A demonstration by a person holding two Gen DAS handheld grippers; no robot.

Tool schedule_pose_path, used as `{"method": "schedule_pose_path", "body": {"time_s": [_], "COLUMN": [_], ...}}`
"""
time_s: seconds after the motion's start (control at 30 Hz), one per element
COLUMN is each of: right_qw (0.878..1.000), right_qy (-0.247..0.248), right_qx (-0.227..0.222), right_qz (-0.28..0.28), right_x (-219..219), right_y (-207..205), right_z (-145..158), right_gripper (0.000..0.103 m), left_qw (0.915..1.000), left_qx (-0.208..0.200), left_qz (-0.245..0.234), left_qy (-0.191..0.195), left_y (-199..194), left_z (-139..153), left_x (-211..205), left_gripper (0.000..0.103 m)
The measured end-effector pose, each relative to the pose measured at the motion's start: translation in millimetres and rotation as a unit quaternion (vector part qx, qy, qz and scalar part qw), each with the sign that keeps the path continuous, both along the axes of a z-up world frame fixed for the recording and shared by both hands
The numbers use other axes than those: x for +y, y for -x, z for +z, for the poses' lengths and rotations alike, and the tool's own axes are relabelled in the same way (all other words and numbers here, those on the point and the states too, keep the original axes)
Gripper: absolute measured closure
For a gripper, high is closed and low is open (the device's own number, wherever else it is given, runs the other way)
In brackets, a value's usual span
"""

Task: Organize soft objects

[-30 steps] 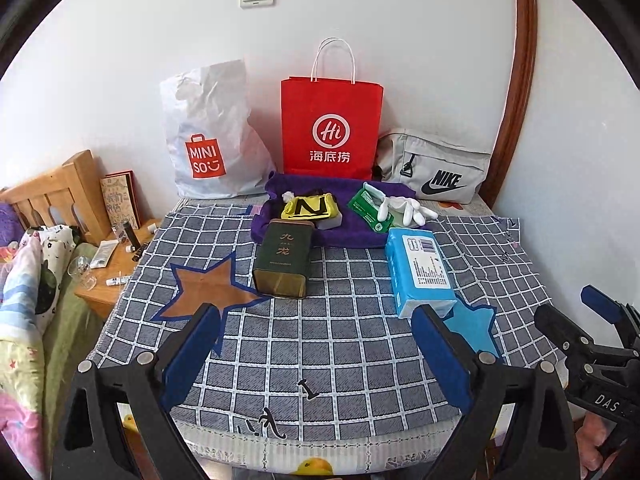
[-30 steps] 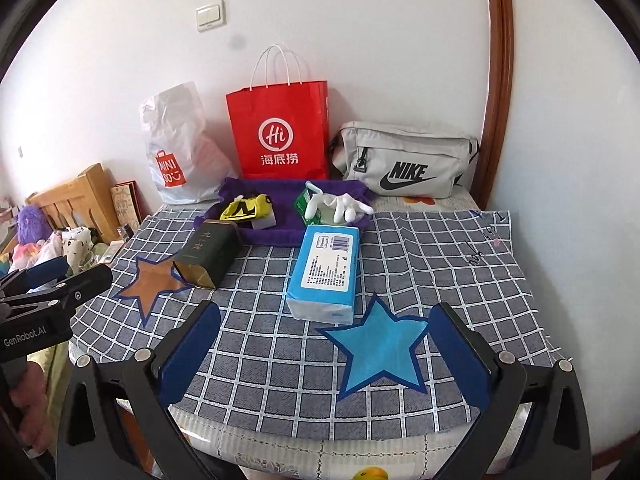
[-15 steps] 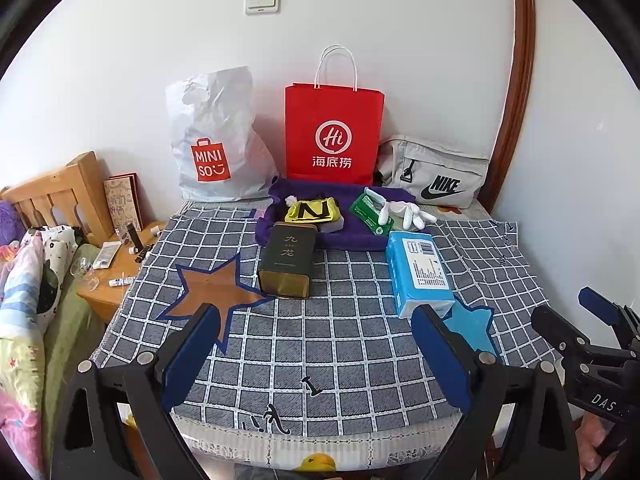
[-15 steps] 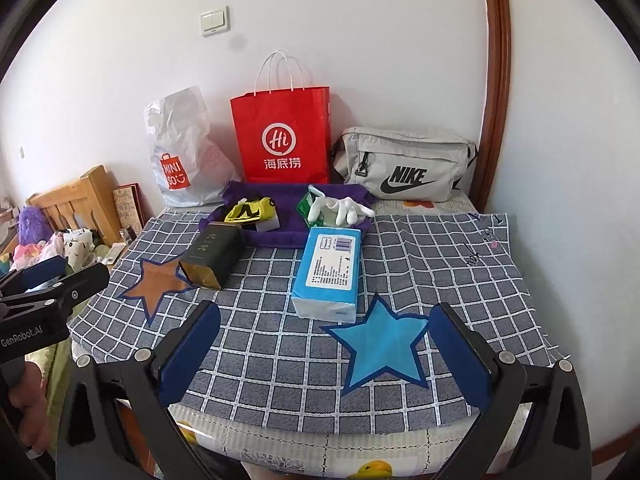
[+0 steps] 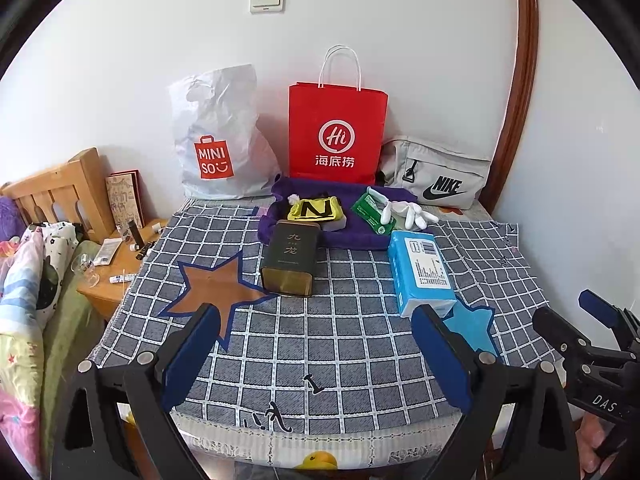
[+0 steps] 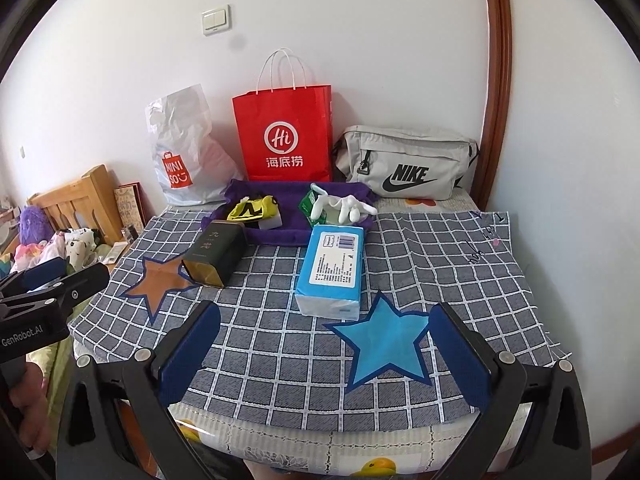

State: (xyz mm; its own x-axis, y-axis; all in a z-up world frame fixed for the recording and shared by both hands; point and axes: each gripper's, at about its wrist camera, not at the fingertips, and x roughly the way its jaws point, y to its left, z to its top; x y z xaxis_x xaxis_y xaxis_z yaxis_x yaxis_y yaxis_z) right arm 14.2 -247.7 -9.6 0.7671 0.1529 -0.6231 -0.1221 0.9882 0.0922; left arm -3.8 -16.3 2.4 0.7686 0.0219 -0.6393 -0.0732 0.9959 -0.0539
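A blue tissue pack (image 5: 422,270) (image 6: 333,268) lies on the checked cloth, right of centre. A dark green tin (image 5: 290,258) (image 6: 214,253) lies on its side beside a brown star patch (image 5: 216,286). Behind them a purple cloth tray (image 5: 360,240) (image 6: 234,194) holds a yellow and black item (image 5: 314,210) (image 6: 252,210), a green packet (image 5: 370,212) and a white glove (image 5: 404,214) (image 6: 344,206). My left gripper (image 5: 316,356) is open and empty above the near table edge. My right gripper (image 6: 324,354) is open and empty, near a blue star patch (image 6: 384,346).
A white Miniso bag (image 5: 218,140), a red paper bag (image 5: 336,132) and a grey Nike pouch (image 5: 438,178) stand against the back wall. A wooden nightstand (image 5: 116,268) with small items and a bed (image 5: 28,320) are to the left.
Both grippers have drawn back and risen slightly from the table, so the objects look a little farther away. Nothing on the table has moved.
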Motion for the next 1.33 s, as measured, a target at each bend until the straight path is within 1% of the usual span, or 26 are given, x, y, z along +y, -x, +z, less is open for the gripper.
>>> {"method": "schedule_pose_path", "body": {"time_s": [1.33], "right_qw": [1.0], "right_qy": [-0.004], "right_qx": [-0.002], "right_qz": [0.0], "right_x": [0.9], "right_y": [4.9], "right_z": [2.4], "right_gripper": [0.0], "left_qw": [1.0], "left_qx": [0.003], "left_qz": [0.005], "left_qy": [0.0], "left_y": [2.5], "left_z": [-4.0], "left_x": [-2.9], "left_gripper": [0.006]}}
